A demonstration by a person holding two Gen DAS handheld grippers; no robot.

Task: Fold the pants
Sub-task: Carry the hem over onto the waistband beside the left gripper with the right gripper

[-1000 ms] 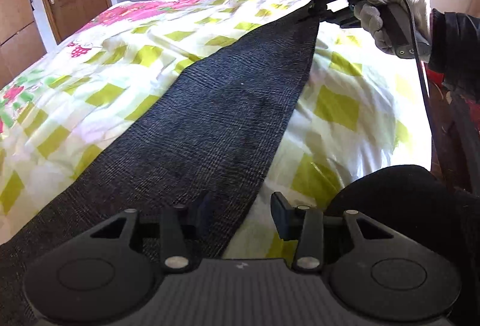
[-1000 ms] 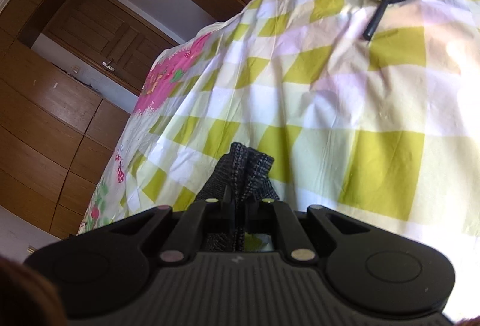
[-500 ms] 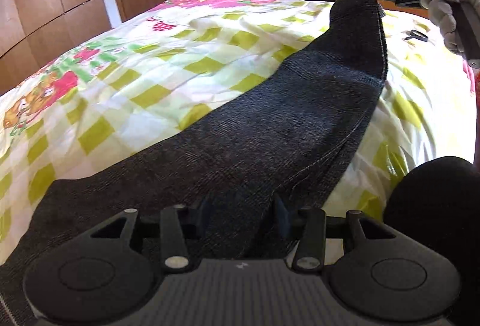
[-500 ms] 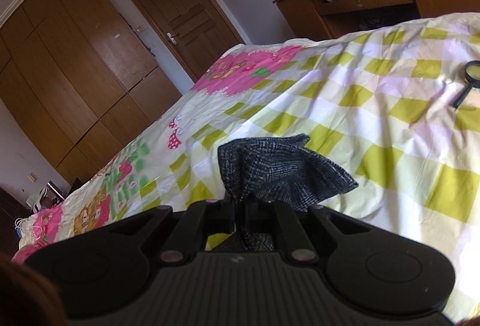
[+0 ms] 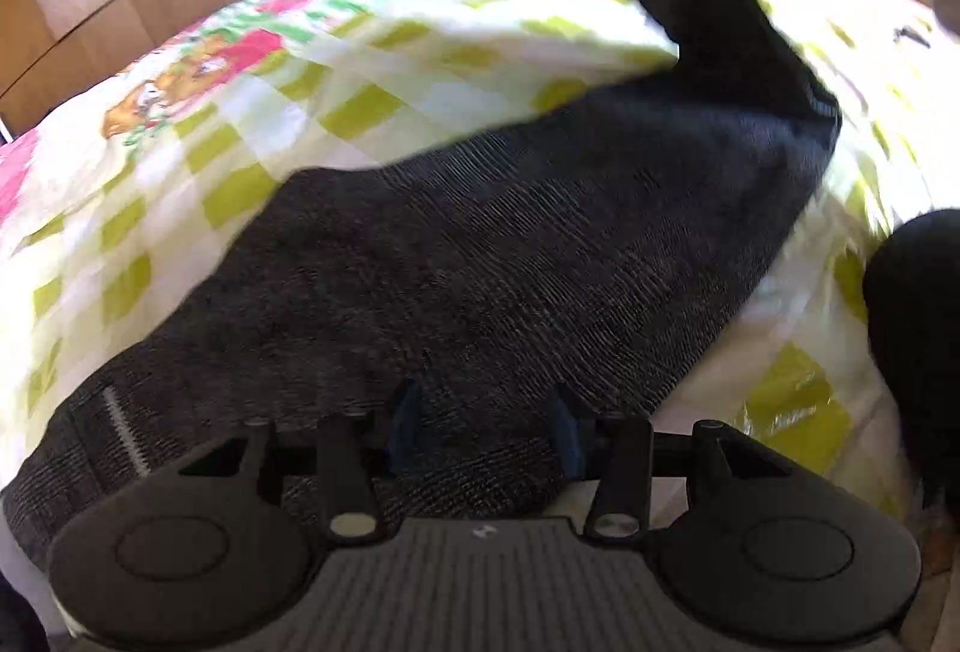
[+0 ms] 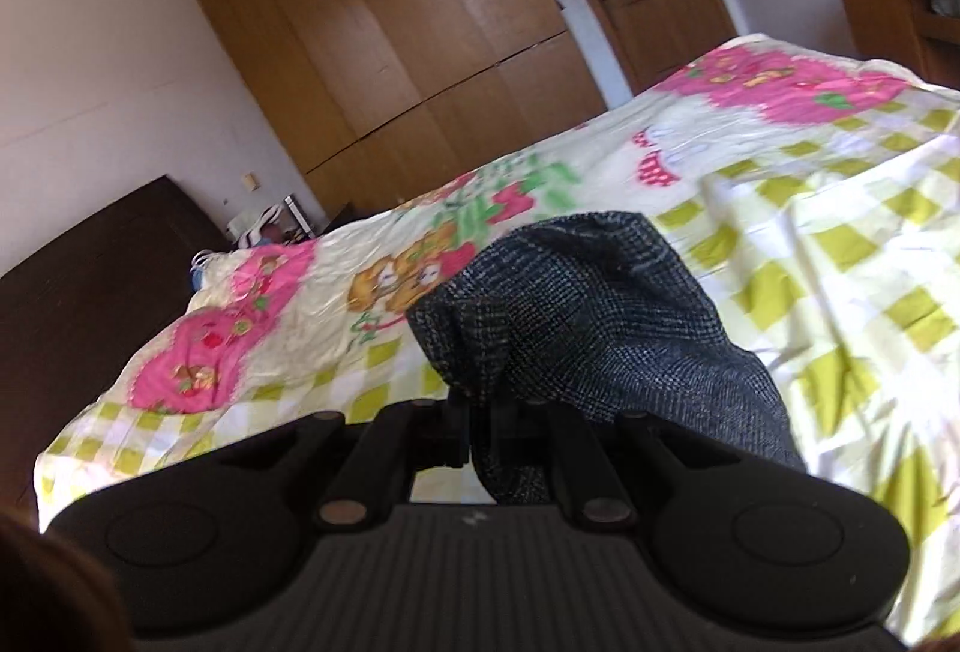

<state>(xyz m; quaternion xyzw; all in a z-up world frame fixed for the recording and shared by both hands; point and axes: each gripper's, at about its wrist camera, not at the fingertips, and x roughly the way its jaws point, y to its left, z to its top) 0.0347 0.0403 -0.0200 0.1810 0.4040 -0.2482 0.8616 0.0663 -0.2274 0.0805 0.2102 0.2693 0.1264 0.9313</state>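
Charcoal woven pants (image 5: 510, 244): spread over the yellow-checked floral bedsheet (image 5: 180, 159), ahead of both grippers.
Left gripper (image 5: 486, 427): jaws partly apart, waist fabric lying between them.
Right gripper (image 6: 498, 430): clamped tight on the pants' lifted leg end.

Pants (image 5: 510, 244) are dark, coarse woven cloth, matt. Bedsheet (image 6: 810, 208) is smooth, slightly shiny printed cloth. Wardrobe (image 6: 390, 21) is smooth brown wood; grippers' housings matt black plastic.

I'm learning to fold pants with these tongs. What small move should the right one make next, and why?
Probably carry the pinched leg end on toward the waistband and lower it there: the right tongs hold it above the bedspread, the fold unfinished.
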